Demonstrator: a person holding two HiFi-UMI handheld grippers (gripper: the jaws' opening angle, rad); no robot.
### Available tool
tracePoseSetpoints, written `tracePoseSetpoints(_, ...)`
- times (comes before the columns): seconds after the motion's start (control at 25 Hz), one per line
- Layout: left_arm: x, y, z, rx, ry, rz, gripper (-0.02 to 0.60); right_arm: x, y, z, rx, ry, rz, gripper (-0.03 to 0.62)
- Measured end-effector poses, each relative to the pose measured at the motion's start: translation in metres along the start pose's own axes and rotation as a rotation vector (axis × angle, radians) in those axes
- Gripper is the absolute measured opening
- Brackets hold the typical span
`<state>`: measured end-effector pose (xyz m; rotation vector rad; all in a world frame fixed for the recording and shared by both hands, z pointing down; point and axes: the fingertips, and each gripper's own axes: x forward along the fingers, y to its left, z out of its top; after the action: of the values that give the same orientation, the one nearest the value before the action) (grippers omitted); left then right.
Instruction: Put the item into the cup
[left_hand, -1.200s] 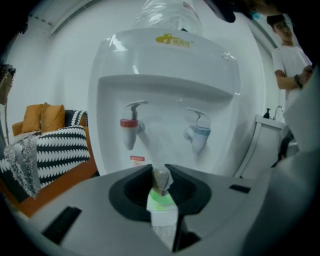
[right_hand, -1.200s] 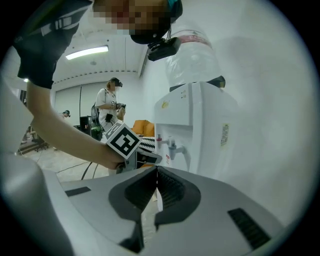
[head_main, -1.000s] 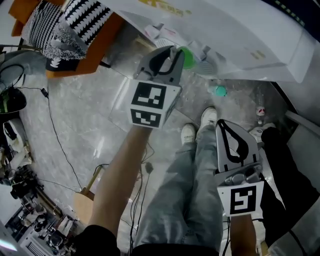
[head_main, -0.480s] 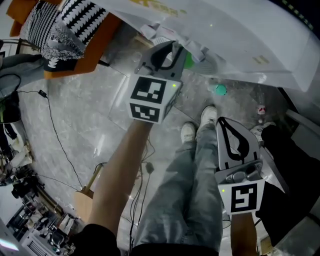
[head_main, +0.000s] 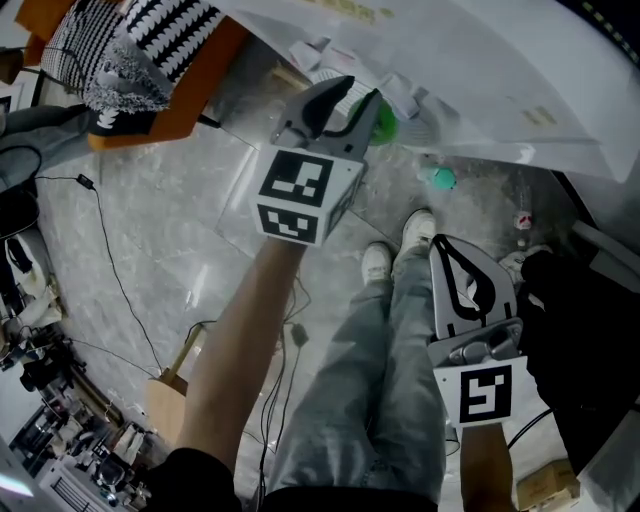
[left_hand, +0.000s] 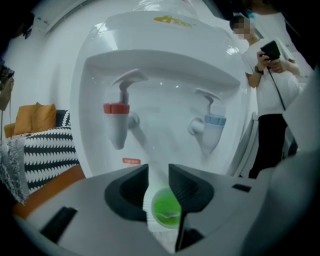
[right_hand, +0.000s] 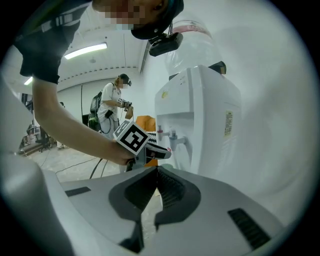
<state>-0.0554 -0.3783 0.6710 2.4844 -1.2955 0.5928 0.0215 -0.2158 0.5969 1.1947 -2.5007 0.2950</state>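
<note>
My left gripper (head_main: 350, 98) is shut on a clear plastic cup (head_main: 381, 124) with something green at its bottom. In the left gripper view the cup (left_hand: 164, 210) is pinched by its wall between the jaws (left_hand: 160, 172), and it points at a white water dispenser (left_hand: 160, 80). The red tap (left_hand: 116, 124) and the blue tap (left_hand: 212, 131) hang ahead of it. My right gripper (head_main: 453, 256) is held lower by the person's legs, shut with nothing in it (right_hand: 157, 173).
A small teal object (head_main: 440, 179) lies on the grey floor under the dispenser. An orange sofa with patterned cushions (head_main: 140, 45) stands to the left. Cables (head_main: 110, 270) run over the floor. A person in a white shirt (left_hand: 272, 75) stands right of the dispenser.
The left gripper has moved the cup slightly forward, closer in under the dispenser. The right gripper has hardly moved.
</note>
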Motion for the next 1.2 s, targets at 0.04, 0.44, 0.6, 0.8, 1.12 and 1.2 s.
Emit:
tracePoseSetpoints(0.04, -0.002, 0.002, 0.0, -0.014, 0.001, 0.004, 0.124, 0.001, 0.0, 0.0, 0.001, -0.003, -0.001, 0.011)
tracePoseSetpoints(0.44, -0.032, 0.024, -0.004, -0.125, -0.034, 0.075, 0.114, 0.002, 0.01, 0.0, -0.012, 0.008, 0.02, 0.011)
tracePoseSetpoints(0.6, -0.054, 0.027, -0.002, -0.158, -0.056, 0.092, 0.086, 0.003, 0.016, 0.005, -0.027, 0.004, 0.031, 0.011)
tracePoseSetpoints(0.8, -0.09, 0.033, 0.001, -0.188, -0.086, 0.117, 0.072, 0.007, 0.03, 0.021, -0.044, -0.01, 0.036, 0.011)
tracePoseSetpoints(1.12, -0.148, 0.025, 0.011, -0.214, -0.131, 0.13, 0.063, 0.005, 0.051, 0.027, -0.004, 0.004, 0.074, 0.011)
tracePoseSetpoints(1.2, -0.161, 0.025, 0.01, -0.216, -0.129, 0.139, 0.061, 0.004, 0.05, 0.033, -0.008, -0.001, 0.063, 0.011)
